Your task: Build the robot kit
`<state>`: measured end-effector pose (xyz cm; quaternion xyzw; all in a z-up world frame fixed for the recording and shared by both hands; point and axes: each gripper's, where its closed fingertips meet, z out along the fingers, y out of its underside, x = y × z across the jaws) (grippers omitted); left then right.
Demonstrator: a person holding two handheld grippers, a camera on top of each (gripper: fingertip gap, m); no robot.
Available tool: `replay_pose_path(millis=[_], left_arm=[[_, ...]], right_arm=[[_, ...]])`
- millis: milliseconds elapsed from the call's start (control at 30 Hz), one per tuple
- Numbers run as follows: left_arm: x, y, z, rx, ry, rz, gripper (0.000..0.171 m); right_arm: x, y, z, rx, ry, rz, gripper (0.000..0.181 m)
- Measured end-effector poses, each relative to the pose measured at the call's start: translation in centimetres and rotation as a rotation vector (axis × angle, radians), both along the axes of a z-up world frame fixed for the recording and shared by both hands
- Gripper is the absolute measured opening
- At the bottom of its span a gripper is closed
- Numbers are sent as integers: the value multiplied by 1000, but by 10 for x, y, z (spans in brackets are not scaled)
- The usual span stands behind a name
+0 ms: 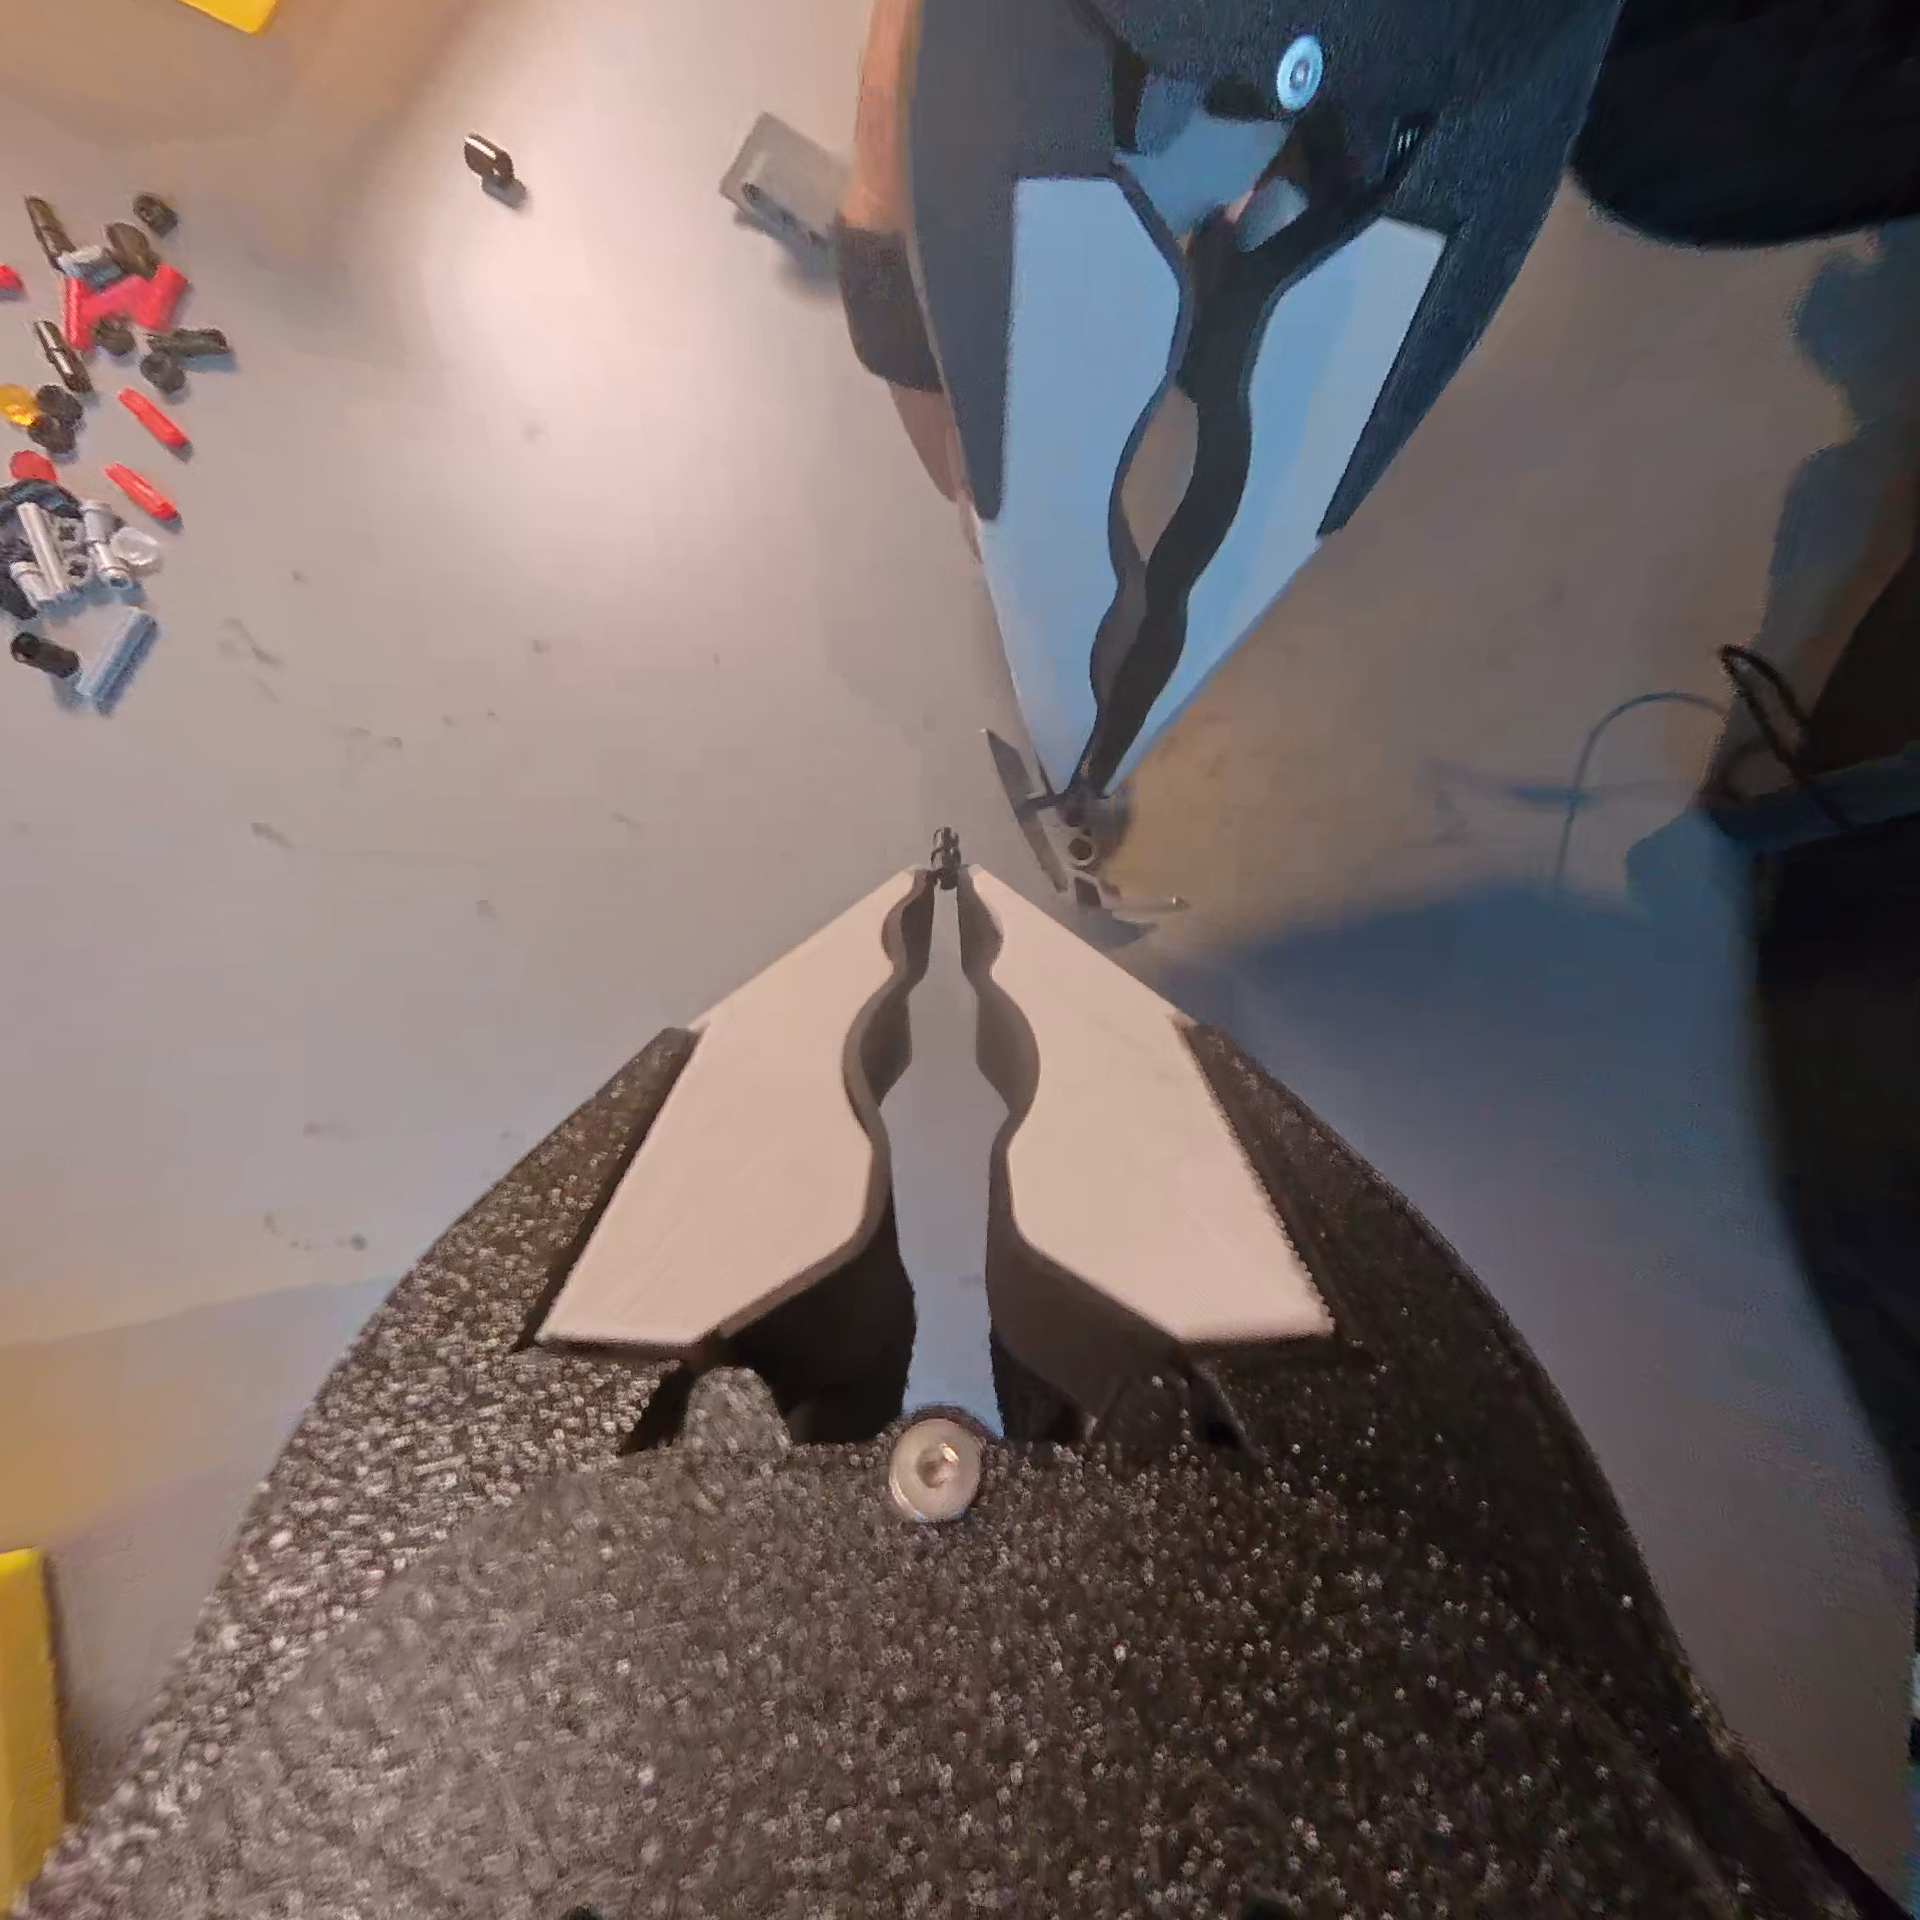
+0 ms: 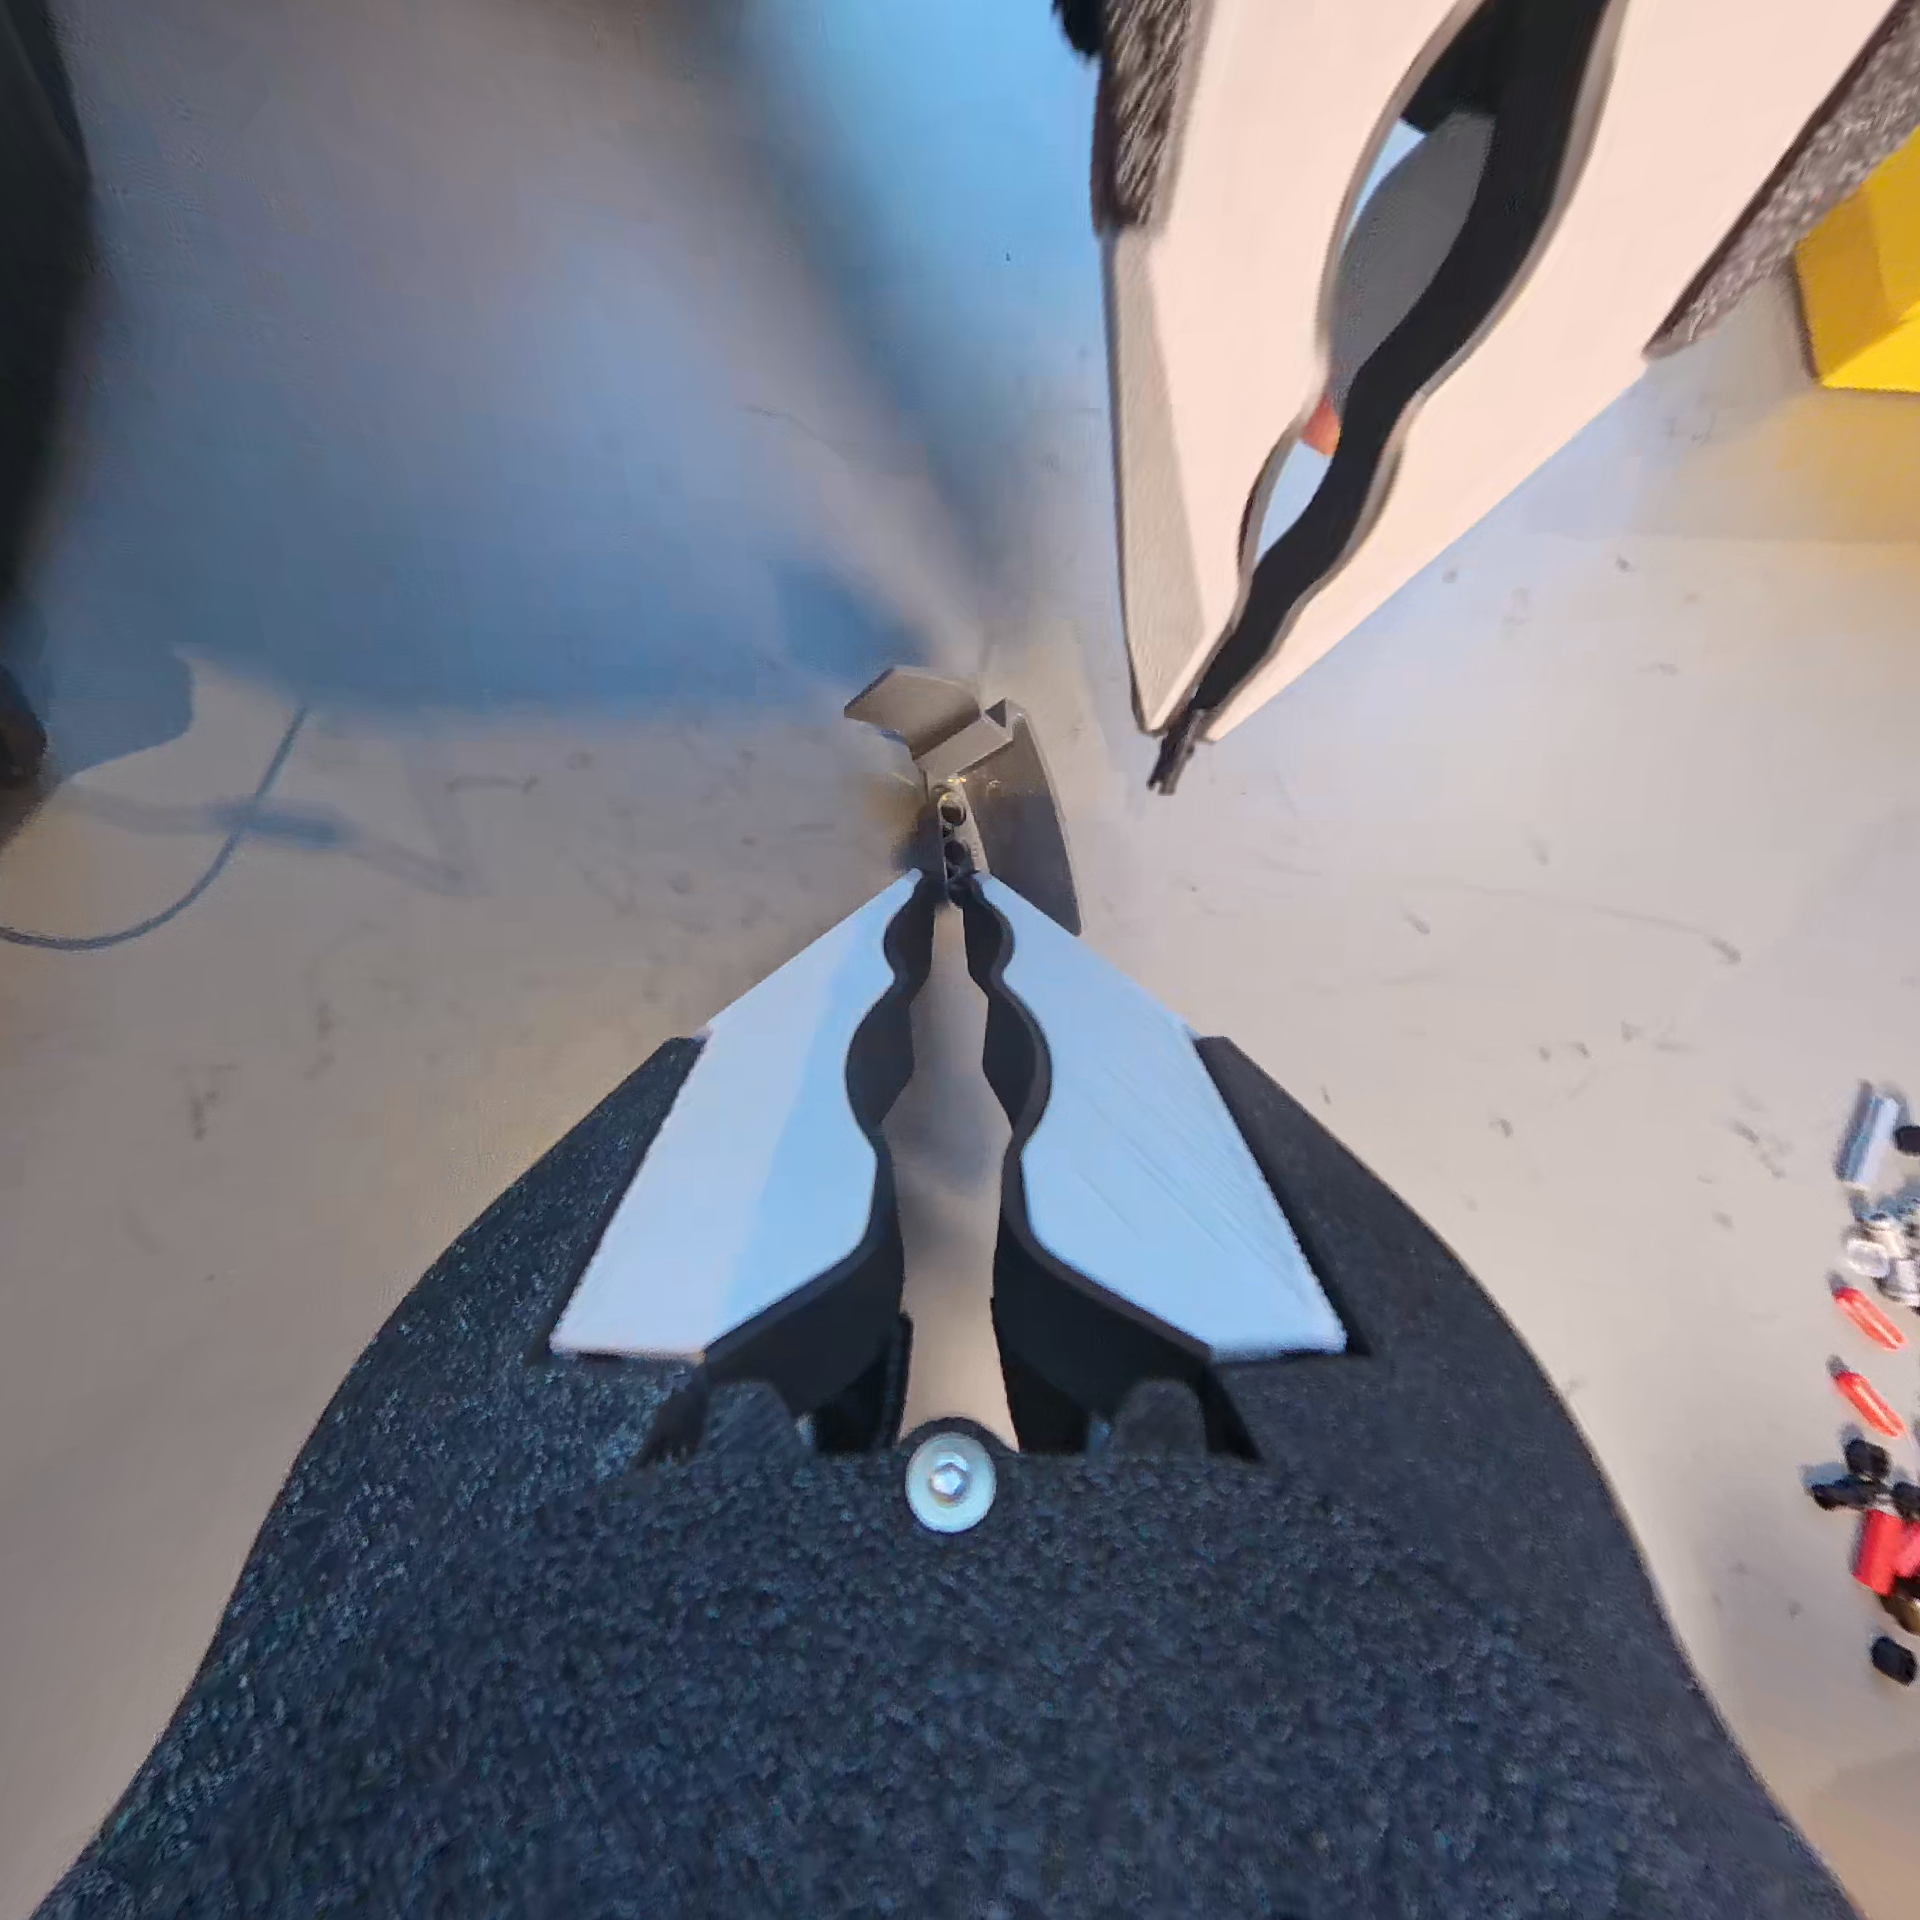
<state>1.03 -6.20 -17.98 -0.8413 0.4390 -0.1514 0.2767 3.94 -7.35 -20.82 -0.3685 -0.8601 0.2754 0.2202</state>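
Pin (image 1: 945, 854): small, black, pinched at the very tips of left gripper (image 1: 943, 883), jaws pressed almost together, most of the pin's length standing proud ahead of them. Grip judged slight; best kept firm and square, without twisting. Panel (image 2: 966, 790): grey, curved, with small holes along its stem, clamped by that stem in right gripper (image 2: 948, 883), jaws likewise nearly closed on it. Pin near the panel's holed end, just to its left in the left view, not touching; both held clear above table (image 1: 520, 727). Whether aligned with any hole: cannot tell. Any meeting judged to need pin's axis true to the hole and panel held steady. Further out: loose red, black and grey parts (image 1: 94, 416) scattered well apart to the left; yellow box (image 2: 1860, 301) beyond left gripper; thin cable (image 2: 156, 914) at right side.
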Motion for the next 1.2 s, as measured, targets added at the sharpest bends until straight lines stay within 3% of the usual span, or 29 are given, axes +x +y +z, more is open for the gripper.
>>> replay_pose_path(millis=[167, 233, 433, 633, 800, 967, 1200], left_arm=[[4, -12, 11, -1, -131, 8, 3], [7, -14, 9, -2, -128, -4, 3], [18, -17, 2, -9, -117, -42, 3], [21, -17, 2, 3, -127, -53, 4], [28, -19, 6, 4, -169, -74, 3], [34, -20, 13, -2, -232, -83, 3], [33, -13, 25, 10, -377, -18, 4]], right_arm=[[2, -4, -1, 80, 72, 13, 10], [4, -4, -1, 90, 86, 10, 17], [12, -5, 2, 68, 95, -2, 17], [15, -8, 8, 15, 110, -20, 17], [7, -4, 44, -173, 202, -95, 17], [0, -3, 43, -93, 243, -111, 10], [-5, -2, 48, -157, 268, -150, 5]])
